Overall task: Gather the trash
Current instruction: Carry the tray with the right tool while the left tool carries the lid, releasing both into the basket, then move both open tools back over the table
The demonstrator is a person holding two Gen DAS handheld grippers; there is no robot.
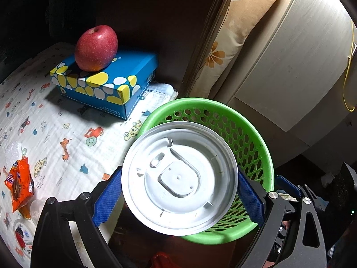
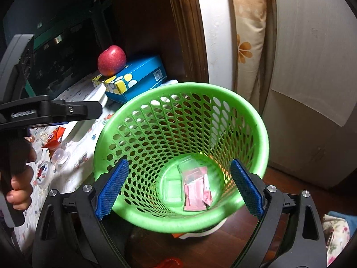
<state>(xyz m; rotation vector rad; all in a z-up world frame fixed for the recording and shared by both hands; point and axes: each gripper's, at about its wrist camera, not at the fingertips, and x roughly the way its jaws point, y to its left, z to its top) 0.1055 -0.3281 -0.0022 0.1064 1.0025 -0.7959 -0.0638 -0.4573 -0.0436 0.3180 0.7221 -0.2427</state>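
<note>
A white round lid (image 1: 179, 177) is clamped between the blue pads of the left gripper (image 1: 179, 189), held above the rim of the green basket (image 2: 223, 93). The right gripper (image 2: 178, 189) is spread wide, nothing held; pink wrappers (image 2: 195, 189) are seen on the basket floor.

Lid (image 1: 179, 178): white plastic, smooth, slightly glossy. Basket (image 2: 223, 96): green plastic, perforated wall, satin sheen. Claw pads (image 2: 112, 189): blue, finely ribbed rubber-like surface. Bench cloth (image 1: 67, 120): crinkled printed cotton, matt. Box (image 1: 125, 71): printed cardboard. Floor (image 2: 212, 252): dark polished wood.
</note>
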